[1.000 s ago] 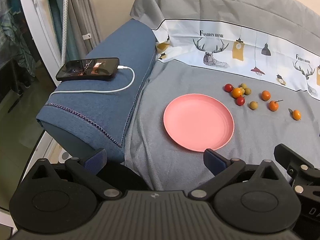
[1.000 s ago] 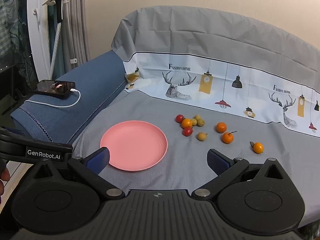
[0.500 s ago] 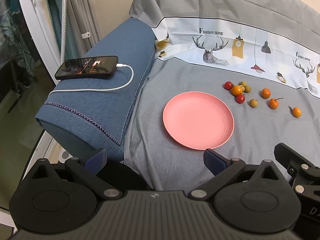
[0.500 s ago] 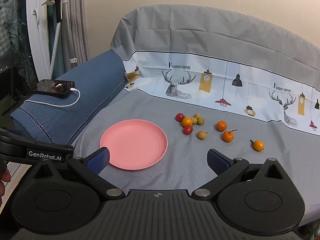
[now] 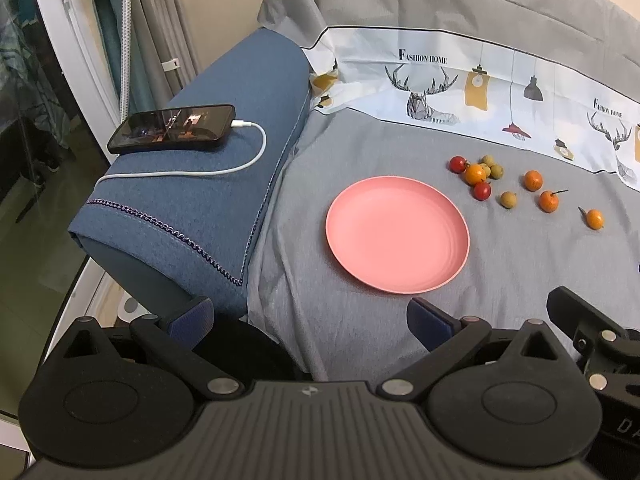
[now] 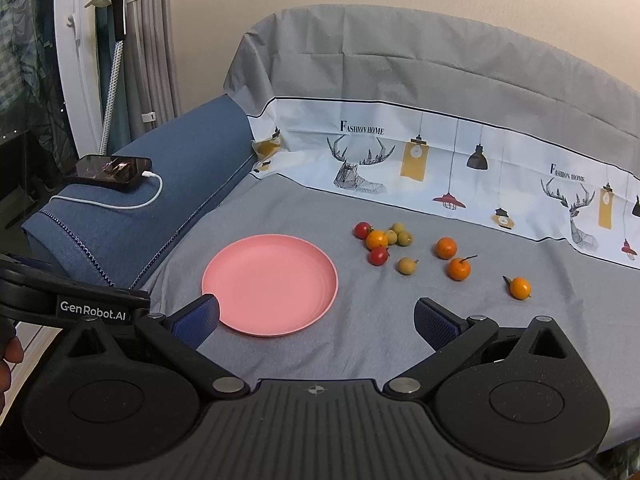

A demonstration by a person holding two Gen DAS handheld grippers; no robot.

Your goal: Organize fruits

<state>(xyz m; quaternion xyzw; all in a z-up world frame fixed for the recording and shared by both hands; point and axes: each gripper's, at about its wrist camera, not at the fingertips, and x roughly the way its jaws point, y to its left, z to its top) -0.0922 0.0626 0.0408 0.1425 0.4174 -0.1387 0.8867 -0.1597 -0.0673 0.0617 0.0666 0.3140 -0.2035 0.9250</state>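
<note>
While fruits (image 6: 404, 248) outside, plate (image 6: 320, 304) bare.

Both wrist views share the pink plate (image 5: 396, 236).

small red, orange, green fruits (image 6: 404, 246) lie scattered right of empty pink plate (image 6: 270, 284).

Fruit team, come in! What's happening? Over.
Left gripper open, right gripper open, both holding nothing. Pink plate bare; fruits all loose on the grey cover. Nothing in the way.
</note>
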